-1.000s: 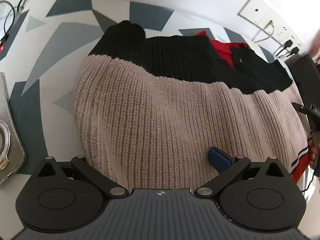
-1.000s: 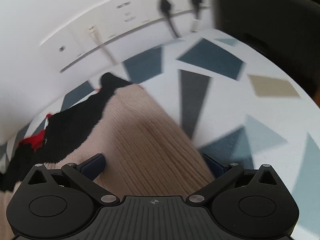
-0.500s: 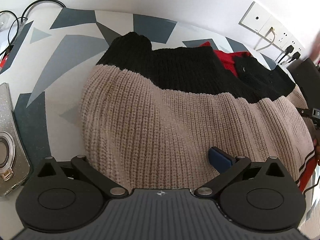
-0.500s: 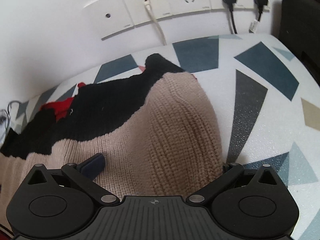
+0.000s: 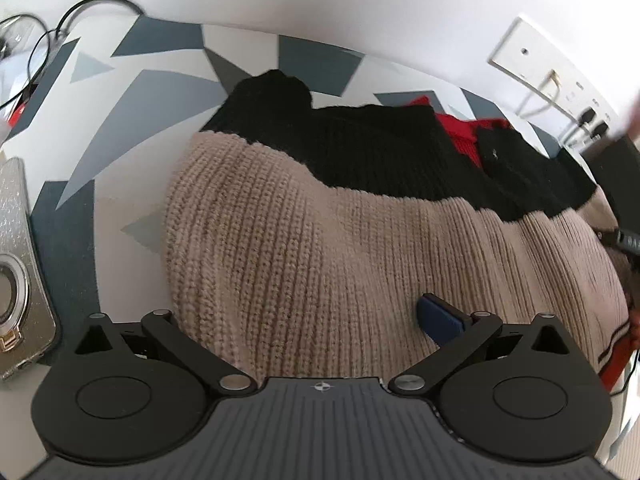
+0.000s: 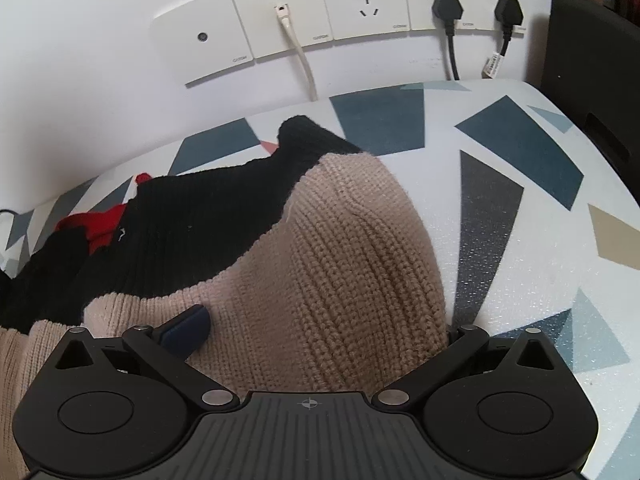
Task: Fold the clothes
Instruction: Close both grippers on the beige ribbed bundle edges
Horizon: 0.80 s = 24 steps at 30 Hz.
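A knitted sweater (image 5: 304, 240), beige with a black upper band and a red part (image 5: 460, 132) behind it, lies bunched on the patterned table. My left gripper (image 5: 316, 320) stands open at the sweater's near edge. The knit fills the gap between its fingers and hides the left one; the blue right finger (image 5: 438, 316) rests on top. In the right wrist view the sweater (image 6: 344, 248) humps up between the fingers of my open right gripper (image 6: 320, 328). Its blue left finger (image 6: 188, 328) lies on the knit, and the right one is covered.
A phone in a glittery case (image 5: 16, 272) lies at the table's left edge, with cables (image 5: 48, 40) beyond it. Wall sockets with plugs (image 6: 448, 8) run along the back wall. A black box (image 6: 592, 80) stands at the far right. Bare patterned table (image 6: 520, 200) lies right of the sweater.
The right wrist view has swung round to face the wall sockets, and the knit now covers the right gripper's right finger. The left view has drawn back a little from the sweater.
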Motion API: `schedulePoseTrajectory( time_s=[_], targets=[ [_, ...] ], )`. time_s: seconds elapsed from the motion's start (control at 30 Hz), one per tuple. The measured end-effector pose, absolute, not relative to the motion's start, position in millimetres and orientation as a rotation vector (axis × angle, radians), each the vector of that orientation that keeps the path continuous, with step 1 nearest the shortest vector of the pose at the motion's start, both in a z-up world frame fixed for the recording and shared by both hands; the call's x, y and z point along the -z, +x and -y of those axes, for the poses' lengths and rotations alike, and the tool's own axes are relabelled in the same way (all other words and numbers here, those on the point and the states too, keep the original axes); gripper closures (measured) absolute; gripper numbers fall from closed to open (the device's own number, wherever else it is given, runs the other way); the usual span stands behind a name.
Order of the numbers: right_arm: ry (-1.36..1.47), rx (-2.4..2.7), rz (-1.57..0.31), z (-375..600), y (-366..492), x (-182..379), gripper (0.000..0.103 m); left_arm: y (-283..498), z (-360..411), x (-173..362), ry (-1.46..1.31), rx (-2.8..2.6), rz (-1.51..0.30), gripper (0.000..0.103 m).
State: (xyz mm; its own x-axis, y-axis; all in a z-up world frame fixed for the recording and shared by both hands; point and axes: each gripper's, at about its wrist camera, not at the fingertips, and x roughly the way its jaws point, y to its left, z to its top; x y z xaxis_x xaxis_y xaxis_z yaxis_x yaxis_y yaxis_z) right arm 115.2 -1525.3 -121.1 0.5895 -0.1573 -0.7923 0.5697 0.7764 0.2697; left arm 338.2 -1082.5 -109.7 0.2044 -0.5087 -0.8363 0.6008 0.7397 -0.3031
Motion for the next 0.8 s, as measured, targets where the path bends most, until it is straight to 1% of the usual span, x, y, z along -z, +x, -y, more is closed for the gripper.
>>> schedulePoseTrajectory(
  time_s=[0.13,0.3,0.47,0.5,0.53,0.57,0.6,0.63,0.67,0.7,0.73,0.77,0.8],
  targets=[
    [0.566,0.353,-0.863,1518.2,119.8,117.9,0.001,334.4,1088.2,109.6,0.057,0.850,-1.160,0.002],
    [0.563,0.288,-0.890,1518.5,122.6,115.5,0.001,330.0,1092.2,109.9,0.100,0.873,-1.149,0.001],
    [0.554,0.276,-0.891,1521.2,120.0,114.7,0.001,323.0,1090.1,111.1,0.133,0.860,-1.102,0.000],
    [0.535,0.281,-0.897,1517.6,122.0,114.6,0.001,321.0,1092.5,110.3,0.131,0.844,-1.098,0.001],
    [0.524,0.276,-0.903,1514.0,124.0,113.9,0.001,319.0,1095.0,109.6,0.130,0.828,-1.093,0.006],
    [0.539,0.242,-0.909,1510.7,126.1,111.3,0.004,317.7,1096.8,107.7,0.118,0.825,-1.092,0.017],
    [0.553,0.207,-0.914,1507.4,128.1,108.8,0.025,317.7,1097.5,103.4,0.087,0.844,-1.099,0.044],
    [0.568,0.173,-0.920,1504.1,130.1,106.2,0.036,317.8,1098.1,98.8,0.059,0.856,-1.107,0.053],
    [0.583,0.138,-0.925,1500.8,132.2,103.6,0.053,317.4,1099.7,95.4,0.049,0.865,-1.111,0.054],
    [0.597,0.104,-0.930,1497.5,134.2,101.0,0.056,315.7,1103.1,94.5,0.075,0.868,-1.106,0.053],
    [0.595,0.073,-0.938,1493.1,136.7,98.9,0.056,315.8,1104.5,95.1,0.084,0.866,-1.108,0.050],
    [0.544,0.060,-0.952,1486.3,140.1,98.3,0.053,319.4,1101.7,98.4,0.056,0.853,-1.125,0.046],
    [0.509,0.071,-0.951,1484.0,141.6,98.0,0.048,323.1,1098.9,101.8,0.028,0.839,-1.141,0.035]
  ],
)
